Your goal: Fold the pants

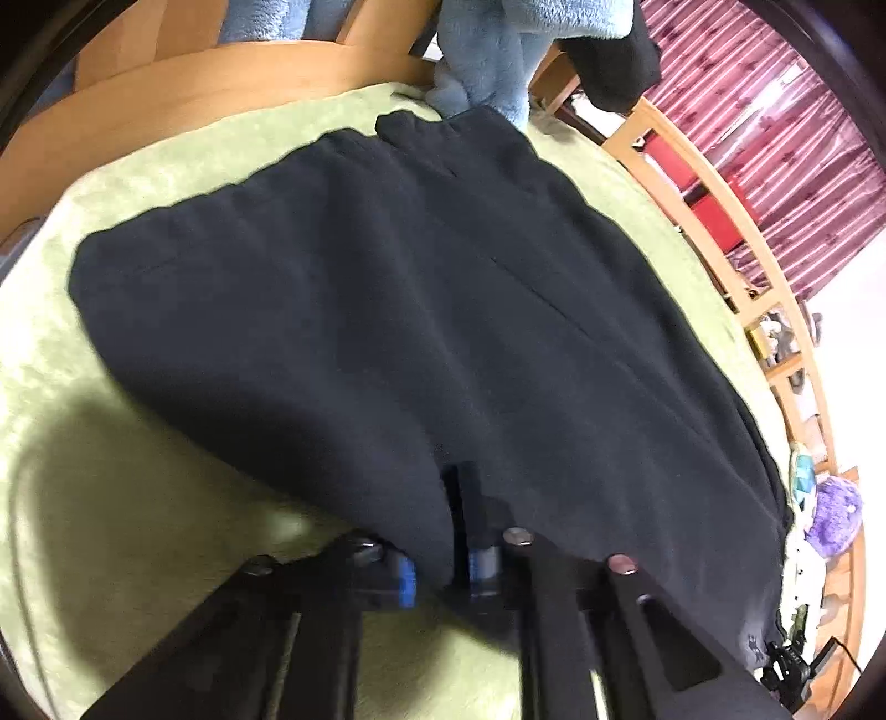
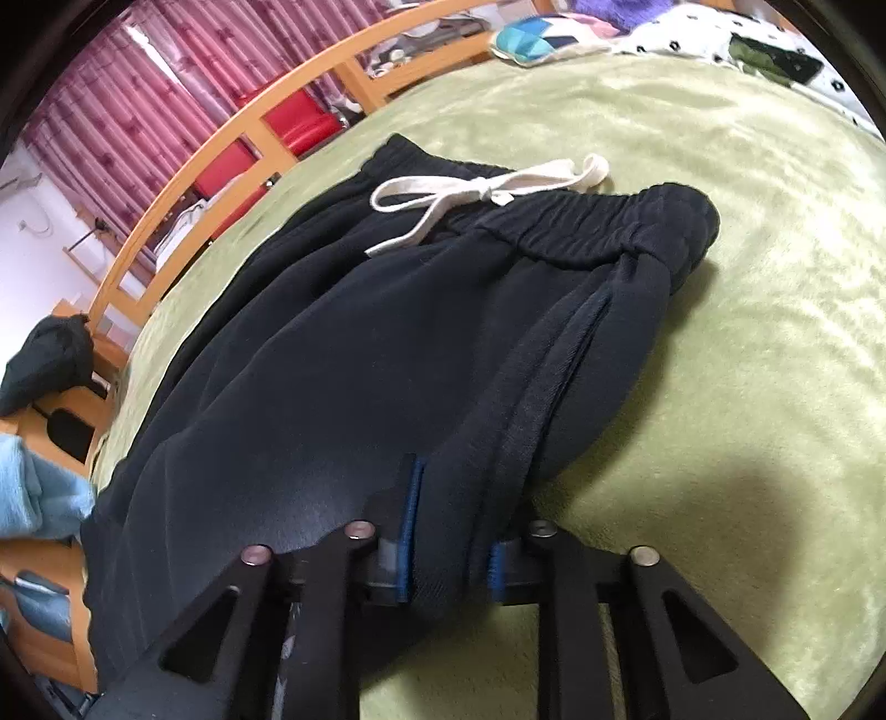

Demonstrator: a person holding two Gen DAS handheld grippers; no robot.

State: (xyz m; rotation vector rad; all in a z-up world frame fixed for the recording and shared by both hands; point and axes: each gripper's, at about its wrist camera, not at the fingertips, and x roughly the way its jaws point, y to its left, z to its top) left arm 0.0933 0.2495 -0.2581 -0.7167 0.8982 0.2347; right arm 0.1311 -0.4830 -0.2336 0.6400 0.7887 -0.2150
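Note:
Black pants [image 1: 398, 288] lie spread on a green blanket [image 1: 138, 498]. In the left wrist view my left gripper [image 1: 443, 554] is shut on the near edge of the pants, black cloth pinched between its blue pads [image 1: 407, 581]. The right wrist view shows the pants [image 2: 332, 360] up to the elastic waistband [image 2: 598, 232] with a white drawstring [image 2: 476, 191] tied in a bow. My right gripper [image 2: 448, 554] is shut on a bunched fold of the pants' side edge, cloth squeezed between its blue pads [image 2: 412, 526].
A wooden bed rail [image 2: 210, 160] runs along the far side with red boxes and pink curtains behind. A light blue fleece [image 1: 498, 50] lies at the far end of the pants. Patterned bedding [image 2: 692, 39] and a purple plush [image 1: 836, 515] sit at the bed's edge.

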